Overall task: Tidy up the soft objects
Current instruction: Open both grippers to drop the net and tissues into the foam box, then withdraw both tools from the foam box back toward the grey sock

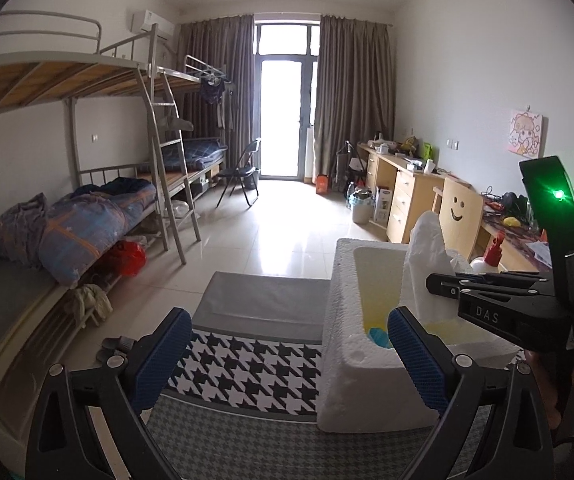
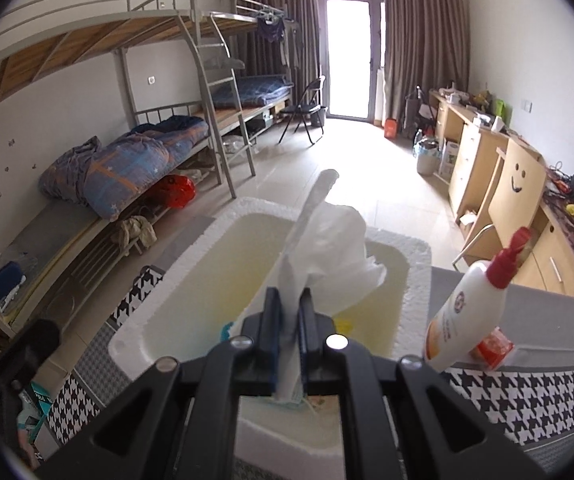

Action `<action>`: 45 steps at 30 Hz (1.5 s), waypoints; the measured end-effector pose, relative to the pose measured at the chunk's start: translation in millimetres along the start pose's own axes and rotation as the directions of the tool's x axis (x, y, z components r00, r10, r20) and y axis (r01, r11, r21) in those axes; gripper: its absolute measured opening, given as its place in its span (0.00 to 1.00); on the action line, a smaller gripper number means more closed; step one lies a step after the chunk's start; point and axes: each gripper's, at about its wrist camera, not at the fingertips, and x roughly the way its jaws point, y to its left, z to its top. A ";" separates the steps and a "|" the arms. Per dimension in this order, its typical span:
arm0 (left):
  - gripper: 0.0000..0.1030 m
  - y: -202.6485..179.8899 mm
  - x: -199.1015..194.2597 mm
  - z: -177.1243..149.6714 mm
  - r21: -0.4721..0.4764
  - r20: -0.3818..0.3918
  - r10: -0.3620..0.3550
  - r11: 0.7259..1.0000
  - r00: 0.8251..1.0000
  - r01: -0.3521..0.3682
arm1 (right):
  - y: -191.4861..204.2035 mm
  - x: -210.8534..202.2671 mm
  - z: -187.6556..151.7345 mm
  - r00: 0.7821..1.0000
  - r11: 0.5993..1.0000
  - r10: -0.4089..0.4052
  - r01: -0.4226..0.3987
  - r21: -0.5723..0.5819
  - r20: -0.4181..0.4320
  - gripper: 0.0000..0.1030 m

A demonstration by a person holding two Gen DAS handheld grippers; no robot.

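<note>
One white soft bag (image 2: 327,240), pinched upright in the right tool (image 2: 290,320) over the open foam box (image 2: 191,280) on the houndstooth surface (image 1: 247,368), left tool (image 1: 287,356) spread and empty beside the box: best lowered well inside the walls before letting go.

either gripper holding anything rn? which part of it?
Right gripper is shut on the white plastic bag, pinching its lower gathered end above the foam box. Left gripper is open and holds nothing.
</note>
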 end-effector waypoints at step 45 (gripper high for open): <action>0.96 -29.6 -72.0 -4.6 0.061 0.072 -0.044 0.997 0.996 0.039 | -6.1 -113.5 -38.2 0.984 1.000 0.000 -0.005 0.029 0.176 0.83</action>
